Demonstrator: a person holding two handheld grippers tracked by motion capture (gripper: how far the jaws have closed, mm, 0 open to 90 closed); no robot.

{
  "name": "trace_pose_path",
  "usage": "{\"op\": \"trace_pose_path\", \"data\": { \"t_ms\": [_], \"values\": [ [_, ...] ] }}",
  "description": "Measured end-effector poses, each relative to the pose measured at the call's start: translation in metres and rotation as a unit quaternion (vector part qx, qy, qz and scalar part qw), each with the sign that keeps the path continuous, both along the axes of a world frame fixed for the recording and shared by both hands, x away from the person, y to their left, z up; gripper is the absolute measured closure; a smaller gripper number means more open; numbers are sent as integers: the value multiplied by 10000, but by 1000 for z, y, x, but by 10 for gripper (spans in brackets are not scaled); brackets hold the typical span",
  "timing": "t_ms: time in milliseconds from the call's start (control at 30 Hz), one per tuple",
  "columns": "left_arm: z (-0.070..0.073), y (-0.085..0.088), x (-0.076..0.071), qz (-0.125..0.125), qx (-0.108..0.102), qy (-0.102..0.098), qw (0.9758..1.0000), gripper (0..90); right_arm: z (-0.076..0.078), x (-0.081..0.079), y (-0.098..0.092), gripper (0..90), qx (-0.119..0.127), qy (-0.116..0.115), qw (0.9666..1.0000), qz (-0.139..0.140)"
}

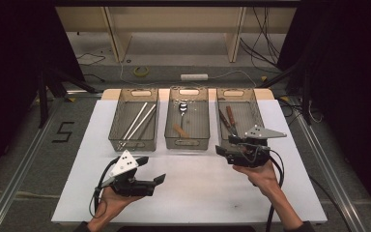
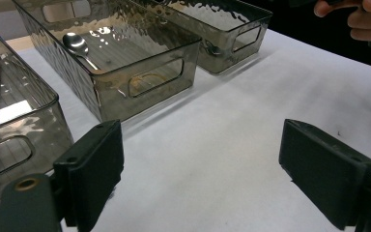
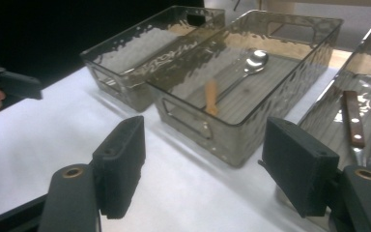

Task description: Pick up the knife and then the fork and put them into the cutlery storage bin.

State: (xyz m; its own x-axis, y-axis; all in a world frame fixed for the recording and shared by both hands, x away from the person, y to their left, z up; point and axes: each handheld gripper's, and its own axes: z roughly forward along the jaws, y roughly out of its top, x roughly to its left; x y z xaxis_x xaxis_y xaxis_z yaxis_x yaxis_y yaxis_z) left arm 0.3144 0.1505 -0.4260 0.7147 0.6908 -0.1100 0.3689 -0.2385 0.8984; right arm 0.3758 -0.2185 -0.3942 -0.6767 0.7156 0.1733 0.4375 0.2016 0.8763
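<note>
Right tongs point(image 1: 224, 151) hang at the near end of the right-hand smoked clear plastic bin point(image 1: 256, 108), jaws spread wide with nothing between them, and just below them in that bin lie two wooden-handled knives point(image 1: 228, 121). In the right gripper view the brown riveted handles point(image 3: 353, 118) lie side by side on the bin's ribbed floor. Left tongs point(image 1: 160, 179) sit low over the white worktop point(image 1: 198, 183), also spread and empty (the left gripper view shows bare white sheet between the jaws).

The knives look stiff and fairly light; the wooden handles should give better purchase than the slick blades, so I'd take hold across a handle, near its middle. They lie close together, so pinching one without nudging its neighbour looks fiddly. The bin's near wall stands between the tongs and the handles, so I'd expect a reach from above rather than level.

Around it: the middle bin point(image 1: 187, 118) of the same plastic holds a metal spoon point(image 1: 182, 110) and a small pale wooden piece point(image 1: 180, 130); the left bin point(image 1: 134, 118) holds long pale chopsticks point(image 1: 137, 123). All three stand in a row, just beside one another.
</note>
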Motion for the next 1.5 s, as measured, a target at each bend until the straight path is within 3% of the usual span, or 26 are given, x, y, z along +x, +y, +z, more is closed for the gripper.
{"op": "trace_pose_path", "data": {
  "t_ms": [667,1067,1500],
  "values": [
    [0,1,0,-13,-47,18,10000,155,-17,-42,-9,287,230,-200,9994,146],
    [0,1,0,-11,-60,10,10000,155,-31,-53,-16,281,173,-131,9997,139],
    [1,1,-1,-69,-88,-24,9999,155,-37,-59,-19,272,61,-112,9999,67]
  ]
}}
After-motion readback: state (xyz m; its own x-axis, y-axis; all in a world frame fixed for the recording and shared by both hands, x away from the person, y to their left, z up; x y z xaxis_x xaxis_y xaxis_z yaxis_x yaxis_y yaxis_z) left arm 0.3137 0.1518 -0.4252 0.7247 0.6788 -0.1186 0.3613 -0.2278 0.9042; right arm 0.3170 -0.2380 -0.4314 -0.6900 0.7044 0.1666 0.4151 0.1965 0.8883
